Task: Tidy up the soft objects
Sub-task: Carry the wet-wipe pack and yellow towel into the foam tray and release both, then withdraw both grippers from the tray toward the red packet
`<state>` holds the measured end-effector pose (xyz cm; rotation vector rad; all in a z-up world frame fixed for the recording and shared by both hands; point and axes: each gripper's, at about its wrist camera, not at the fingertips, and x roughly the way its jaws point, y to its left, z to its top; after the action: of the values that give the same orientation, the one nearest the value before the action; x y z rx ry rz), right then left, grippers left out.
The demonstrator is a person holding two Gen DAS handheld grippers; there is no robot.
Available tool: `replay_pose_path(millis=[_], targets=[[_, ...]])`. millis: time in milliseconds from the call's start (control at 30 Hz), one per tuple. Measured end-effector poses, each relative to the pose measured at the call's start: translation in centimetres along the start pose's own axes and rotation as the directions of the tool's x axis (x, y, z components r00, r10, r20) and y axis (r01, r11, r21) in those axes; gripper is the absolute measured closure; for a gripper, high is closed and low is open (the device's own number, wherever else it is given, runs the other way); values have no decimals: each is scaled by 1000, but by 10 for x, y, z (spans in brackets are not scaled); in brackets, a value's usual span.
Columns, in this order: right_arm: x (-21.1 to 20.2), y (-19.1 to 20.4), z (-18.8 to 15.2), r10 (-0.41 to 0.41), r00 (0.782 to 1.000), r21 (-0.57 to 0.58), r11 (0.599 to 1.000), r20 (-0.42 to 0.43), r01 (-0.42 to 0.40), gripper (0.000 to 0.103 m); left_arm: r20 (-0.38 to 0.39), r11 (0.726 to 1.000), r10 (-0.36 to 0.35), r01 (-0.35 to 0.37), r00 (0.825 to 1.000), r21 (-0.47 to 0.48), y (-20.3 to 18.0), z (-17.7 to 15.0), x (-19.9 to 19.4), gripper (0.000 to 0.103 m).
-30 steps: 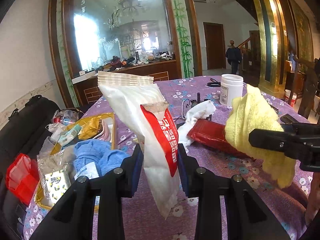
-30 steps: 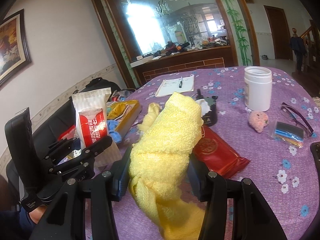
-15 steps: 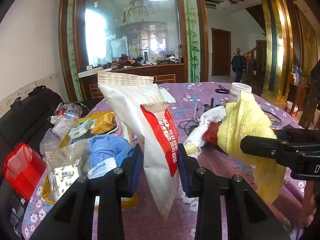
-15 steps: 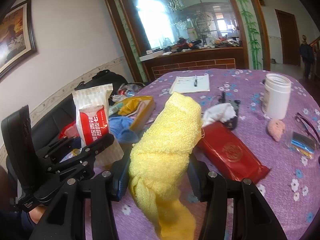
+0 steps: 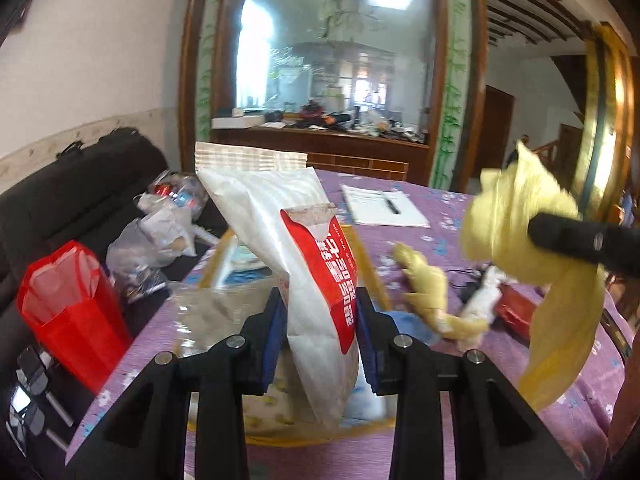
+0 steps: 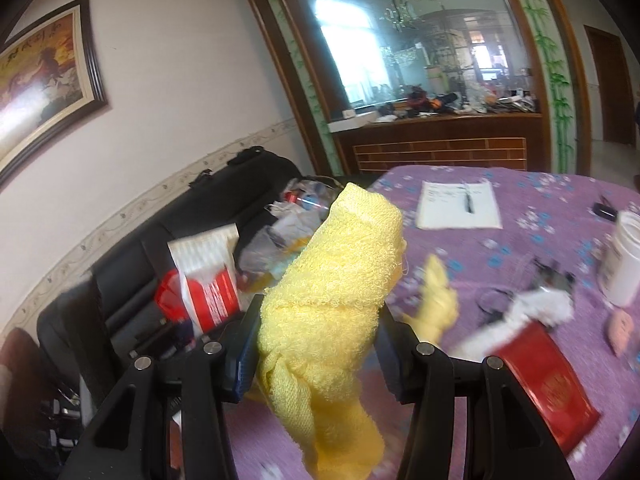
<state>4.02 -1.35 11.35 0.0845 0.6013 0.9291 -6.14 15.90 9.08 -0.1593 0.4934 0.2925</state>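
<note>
Gripping a white wet-wipe pack (image 5: 308,272) with a red label, the left gripper (image 5: 320,340) had both blue-lined jaws pressed against the pack's sides, holding it upright above the near edge of a gold-rimmed tray (image 5: 372,268) that sat on the purple flowered tablecloth (image 5: 440,208). Blur hid most of what lay in the tray. The right gripper (image 6: 316,352) was clamped on a yellow terry towel (image 6: 340,280), whose bunched upper part rose above the jaws while a loose tail hung below them, clear of the table. In the left wrist view the same towel (image 5: 516,216) showed at the right, held in the air beside the pack and apart from it; in the right wrist view the pack (image 6: 208,276) stood to the left of the towel. A second, twisted yellow cloth (image 5: 428,288) lay on the tablecloth just right of the tray, with a white cloth (image 6: 536,308) and a flat red packet (image 6: 548,384) farther right. A white jar (image 6: 624,260) stood near the table's right side, and a sheet of paper (image 6: 452,208) with a pen (image 6: 468,200) on it lay toward the far edge. Off the table's left side sat a red plastic bag (image 5: 68,304) and clear plastic bags (image 5: 160,224) against a black bag (image 5: 80,176).
</note>
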Motion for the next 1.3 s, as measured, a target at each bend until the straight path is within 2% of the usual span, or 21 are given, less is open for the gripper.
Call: replay_pose_path(millis=[100, 267, 467, 700, 933, 1033, 1100, 1200, 1300], targets=[[29, 11, 15, 26, 999, 27, 999, -19, -25, 48, -27, 1000, 7, -8, 1000, -21, 14, 3, 13, 70], [84, 21, 32, 45, 997, 73, 996, -61, -41, 47, -89, 999, -26, 22, 996, -44, 26, 3, 36, 70], [151, 13, 39, 36, 990, 123, 992, -138, -19, 47, -142, 997, -48, 38, 989, -73, 36, 1, 56, 70], [196, -5, 32, 7, 977, 150, 988, -214, 26, 47, -183, 998, -49, 40, 982, -54, 36, -3, 73, 69], [219, -16, 23, -44, 960, 131, 988, -276, 83, 46, -196, 998, -49, 40, 979, -52, 37, -7, 80, 66], [228, -26, 14, -32, 943, 160, 983, -331, 89, 44, -205, 999, -44, 37, 978, -40, 35, -8, 84, 58], [225, -31, 13, 1, 946, 191, 979, -326, 65, 43, -208, 999, -48, 42, 977, -35, 33, -9, 84, 46], [215, -31, 15, 10, 950, 188, 981, -311, 51, 40, -193, 999, -40, 37, 980, -16, 30, -8, 81, 38], [203, -29, 16, 23, 953, 198, 979, -302, 39, 36, -178, 999, -43, 40, 983, -16, 28, -6, 75, 34]])
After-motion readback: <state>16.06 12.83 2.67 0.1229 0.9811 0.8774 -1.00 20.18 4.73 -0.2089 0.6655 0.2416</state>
